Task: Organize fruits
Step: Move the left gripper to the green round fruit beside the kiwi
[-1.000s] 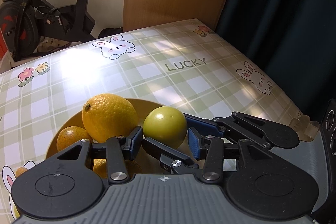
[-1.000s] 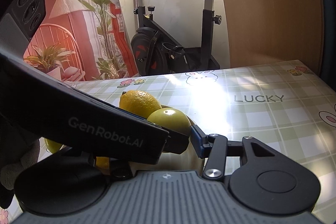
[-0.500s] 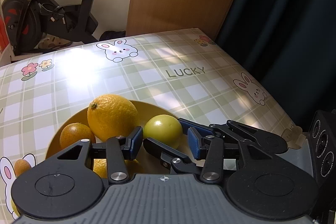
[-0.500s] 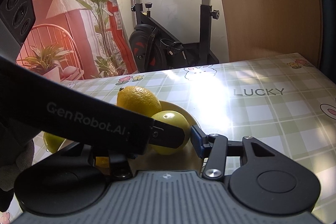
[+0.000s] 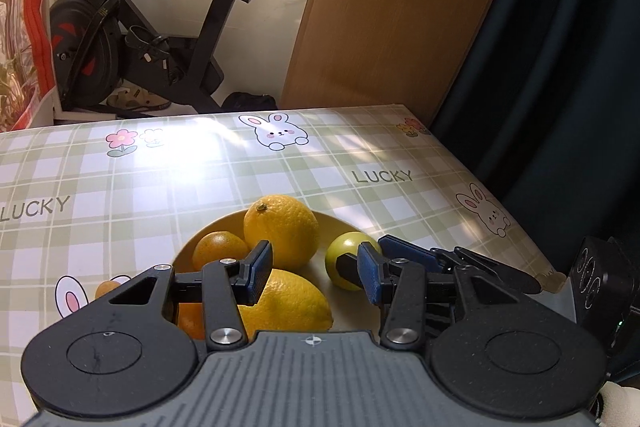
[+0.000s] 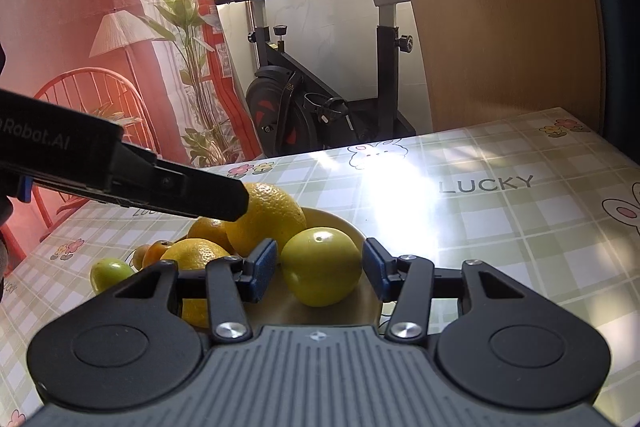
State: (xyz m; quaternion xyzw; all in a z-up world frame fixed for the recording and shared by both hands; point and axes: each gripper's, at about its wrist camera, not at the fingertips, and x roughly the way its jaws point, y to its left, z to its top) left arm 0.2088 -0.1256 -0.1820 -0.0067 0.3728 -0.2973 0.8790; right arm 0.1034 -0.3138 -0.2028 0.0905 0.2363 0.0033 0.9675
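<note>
a: where is the fruit?

b: most of it sits in a shallow yellow plate [image 5: 340, 223] on a checked tablecloth [image 5: 160, 187] printed with rabbits, flowers and the word lucky. a large orange [image 5: 280, 231] stands at the back, a smaller orange [image 5: 218, 253] to its left, a lemon [image 5: 288, 307] in front, and a round green fruit [image 6: 320, 267] at the right side of the plate. another small green fruit [image 6: 110, 273] lies on the cloth just outside the plate.

a: and the tongs?

b: the right gripper [image 6: 320, 271] sits around the green fruit in the plate. its blue pads are close on either side; i cannot tell whether they press on it. the left gripper [image 5: 312, 275] hangs above the lemon, jaws apart, nothing between them.

a: anything in the way?

b: the left gripper's dark body crosses the right camera's view, covering part of the large orange. behind the table stand an exercise bike [image 5: 160, 39], a wooden panel [image 5: 400, 7], a dark curtain [image 5: 568, 47] and a leafy plant [image 6: 180, 27].
</note>
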